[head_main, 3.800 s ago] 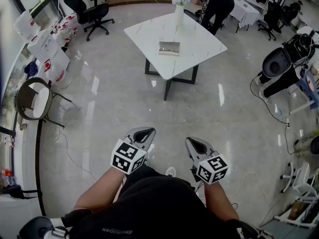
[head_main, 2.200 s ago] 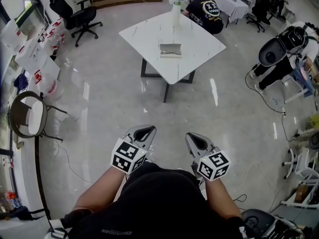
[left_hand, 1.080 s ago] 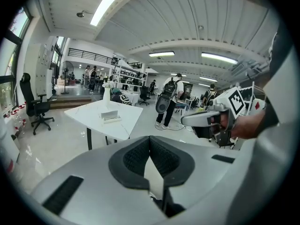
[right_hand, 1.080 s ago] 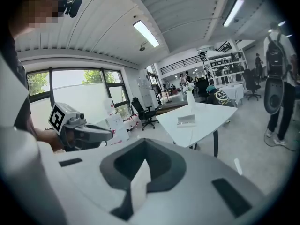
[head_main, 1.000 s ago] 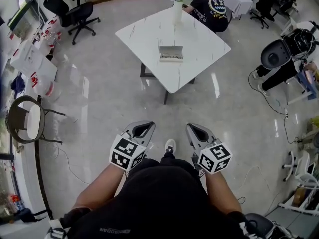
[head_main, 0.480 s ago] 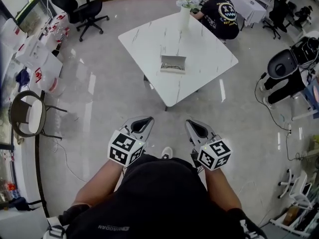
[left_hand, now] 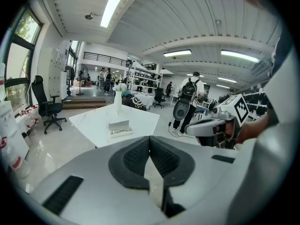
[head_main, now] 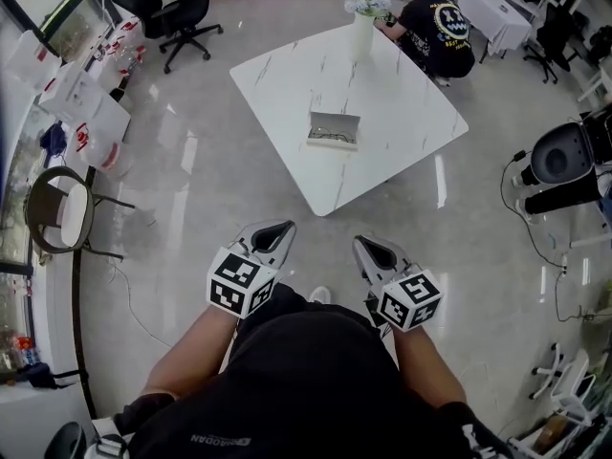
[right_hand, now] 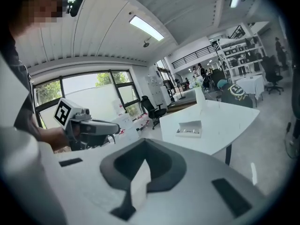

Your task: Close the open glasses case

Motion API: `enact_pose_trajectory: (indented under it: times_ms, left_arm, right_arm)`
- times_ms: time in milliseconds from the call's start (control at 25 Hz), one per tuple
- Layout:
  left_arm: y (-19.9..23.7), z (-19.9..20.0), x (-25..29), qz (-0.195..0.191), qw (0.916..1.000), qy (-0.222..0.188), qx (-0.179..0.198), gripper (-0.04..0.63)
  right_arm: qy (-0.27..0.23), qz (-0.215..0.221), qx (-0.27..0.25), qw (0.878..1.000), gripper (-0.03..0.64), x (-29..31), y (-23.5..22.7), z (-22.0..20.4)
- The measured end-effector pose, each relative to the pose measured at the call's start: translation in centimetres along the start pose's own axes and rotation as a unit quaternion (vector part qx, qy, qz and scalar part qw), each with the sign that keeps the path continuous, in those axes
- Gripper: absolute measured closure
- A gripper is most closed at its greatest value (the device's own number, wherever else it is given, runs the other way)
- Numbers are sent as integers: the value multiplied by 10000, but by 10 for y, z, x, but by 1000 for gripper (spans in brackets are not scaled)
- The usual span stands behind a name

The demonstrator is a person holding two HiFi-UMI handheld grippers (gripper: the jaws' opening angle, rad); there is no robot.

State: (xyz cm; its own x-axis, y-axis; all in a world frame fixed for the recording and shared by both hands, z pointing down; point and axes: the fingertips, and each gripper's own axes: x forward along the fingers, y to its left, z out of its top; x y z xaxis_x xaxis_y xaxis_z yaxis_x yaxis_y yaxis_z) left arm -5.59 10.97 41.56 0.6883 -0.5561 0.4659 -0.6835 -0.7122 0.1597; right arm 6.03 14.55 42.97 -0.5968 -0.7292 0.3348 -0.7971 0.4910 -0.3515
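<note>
Ahead, glasses case (head_main: 334,130) lies open on table (head_main: 287,75) (white, marbled).

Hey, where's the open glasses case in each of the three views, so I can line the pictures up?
Head view: the glasses case lies open on the white table, upper centre of the picture.
Left gripper view: the case is left of centre, on the table beyond the jaws.
Right gripper view: the case is right of centre, on the table.
Shared landmark: the white vase at the table's far corner.
</note>
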Motion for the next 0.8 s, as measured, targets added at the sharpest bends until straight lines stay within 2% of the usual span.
enact_pose_trajectory:
  times_ms: [240, 560, 800]
  left_arm:
    - [0, -3, 10, 37, 9999, 138, -9, 592]
    - [9, 5, 31, -140, 9997, 186, 7, 592]
    - [35, 31, 59, -298, 9995, 64, 59, 592]
  right_arm:
    - [43, 96, 37, 9999, 615, 7, -11, 2]
    - [92, 34, 25, 9999, 615, 21, -22, 9]
    - [164, -123, -43, 9998, 615, 47, -41, 25]
